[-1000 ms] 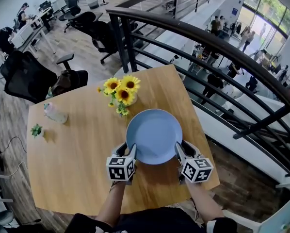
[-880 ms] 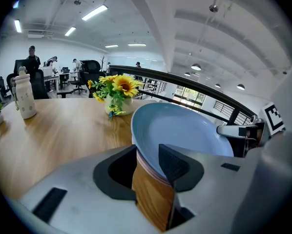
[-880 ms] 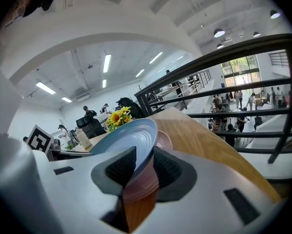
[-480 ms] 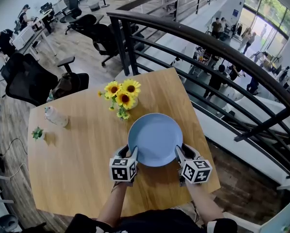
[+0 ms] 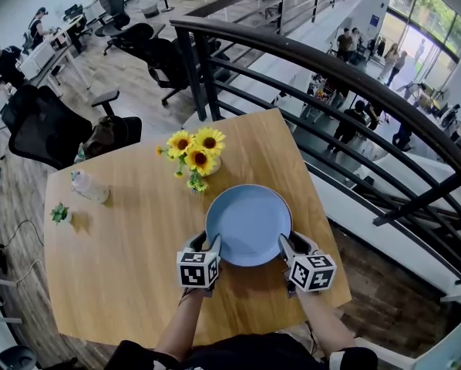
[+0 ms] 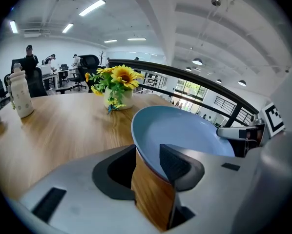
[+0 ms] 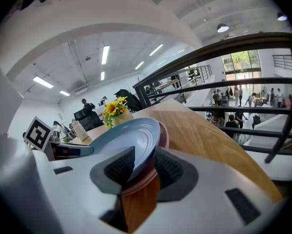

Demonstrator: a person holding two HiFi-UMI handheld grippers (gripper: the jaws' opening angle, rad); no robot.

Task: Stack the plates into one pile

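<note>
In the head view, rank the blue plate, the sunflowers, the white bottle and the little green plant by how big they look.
Largest to smallest:
1. blue plate
2. sunflowers
3. white bottle
4. little green plant
The plate seems nearest the camera, but its lead looks too wide for that to matter.

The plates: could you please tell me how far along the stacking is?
Nearly done: the blue plate is over a second plate whose reddish rim peeks out beneath. In hand: the left gripper and right gripper pinch the blue rim between their fingers. Left: setting it down fully and releasing.
</note>
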